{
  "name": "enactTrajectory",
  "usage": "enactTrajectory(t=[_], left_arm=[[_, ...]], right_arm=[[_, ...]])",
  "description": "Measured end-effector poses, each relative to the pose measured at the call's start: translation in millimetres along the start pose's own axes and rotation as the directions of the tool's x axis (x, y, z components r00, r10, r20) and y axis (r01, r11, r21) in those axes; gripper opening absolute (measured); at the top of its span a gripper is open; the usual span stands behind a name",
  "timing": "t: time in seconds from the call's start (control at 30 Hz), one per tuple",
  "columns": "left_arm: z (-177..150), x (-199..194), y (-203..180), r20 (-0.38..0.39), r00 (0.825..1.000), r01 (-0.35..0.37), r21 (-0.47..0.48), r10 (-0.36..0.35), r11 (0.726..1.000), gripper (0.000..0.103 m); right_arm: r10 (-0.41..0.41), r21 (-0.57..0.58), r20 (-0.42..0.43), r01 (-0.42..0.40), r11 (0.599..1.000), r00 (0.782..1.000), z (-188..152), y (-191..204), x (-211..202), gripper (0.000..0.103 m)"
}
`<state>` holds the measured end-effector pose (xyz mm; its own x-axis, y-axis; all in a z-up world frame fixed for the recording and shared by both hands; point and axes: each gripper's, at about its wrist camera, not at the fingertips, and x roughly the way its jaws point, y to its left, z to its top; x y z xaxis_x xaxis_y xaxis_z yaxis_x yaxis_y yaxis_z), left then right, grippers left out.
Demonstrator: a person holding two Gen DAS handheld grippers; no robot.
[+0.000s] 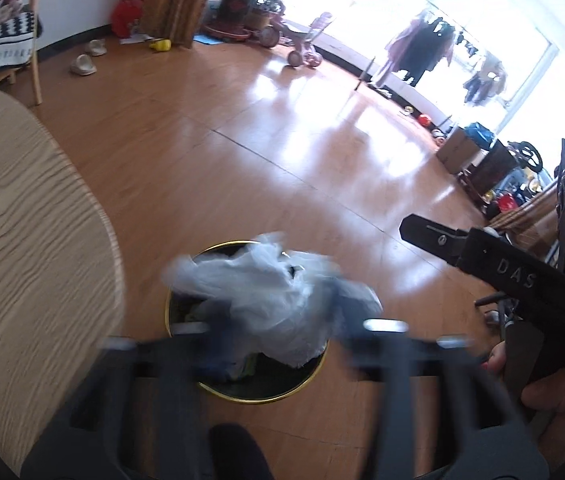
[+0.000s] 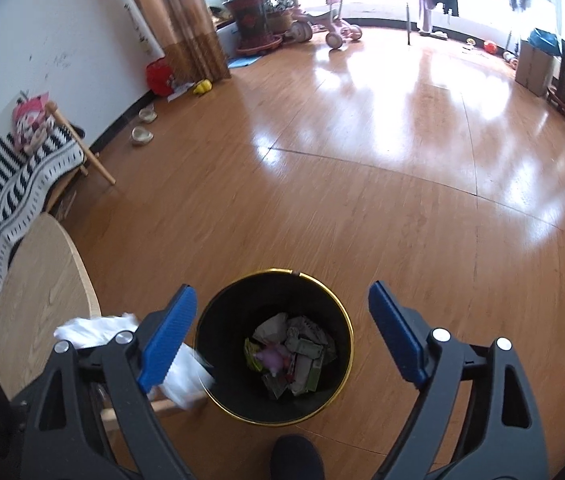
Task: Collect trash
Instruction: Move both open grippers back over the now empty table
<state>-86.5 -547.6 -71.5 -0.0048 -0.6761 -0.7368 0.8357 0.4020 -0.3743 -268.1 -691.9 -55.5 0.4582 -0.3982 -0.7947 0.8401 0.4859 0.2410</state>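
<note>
A black bin with a gold rim (image 2: 322, 280) stands on the wooden floor, with crumpled wrappers (image 2: 290, 356) at its bottom. My right gripper (image 2: 282, 332) hangs over it, its blue pads (image 2: 170, 336) wide apart with nothing between them. In the left wrist view my left gripper (image 1: 282, 328) is blurred, and its jaws stand wide apart over the bin's rim (image 1: 242, 400). A crumpled white plastic wad (image 1: 274, 296) is between them, above the bin's mouth. The same white wad (image 2: 94, 330) shows behind my right gripper's left finger. A black finger (image 1: 434, 236) of the right tool reaches in from the right.
A round light-wood table (image 1: 22, 220) juts in close on the left of the bin. A hand (image 1: 554, 396) holds the right tool. A dark shoe tip (image 2: 296, 456) is just in front of the bin. A striped bench, slippers, plants and toys line the room's edges.
</note>
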Motion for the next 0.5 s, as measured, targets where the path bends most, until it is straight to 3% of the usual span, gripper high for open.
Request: enactTrajectory(t=[0.03, 0.17, 0.3, 0.5], left_arm=[[-1, -2, -1, 0.032, 0.999, -0.001, 0.005, 0.001, 1.0, 0.093], [-4, -4, -5, 0.037, 0.999, -0.041, 0.047, 0.039, 0.998, 0.093], [-4, -14, 6, 0.04, 0.997, -0.07, 0.029, 0.069, 0.997, 0.093], [-4, -69, 41, 0.105, 0.981, -0.161, -0.044, 0.165, 0.986, 0.094]], right_arm=[[0.007, 0.015, 0.004, -0.007, 1.0, 1.0, 1, -2, -2, 0.085], [0.019, 0.027, 0.014, -0.019, 0.999, 1.0, 3, -1, -6, 0.085], [0.04, 0.006, 0.004, -0.04, 0.999, 0.999, 1, 9, -6, 0.085], [0.084, -0.118, -0.024, -0.087, 0.989, 0.996, -4, 64, -3, 0.089]])
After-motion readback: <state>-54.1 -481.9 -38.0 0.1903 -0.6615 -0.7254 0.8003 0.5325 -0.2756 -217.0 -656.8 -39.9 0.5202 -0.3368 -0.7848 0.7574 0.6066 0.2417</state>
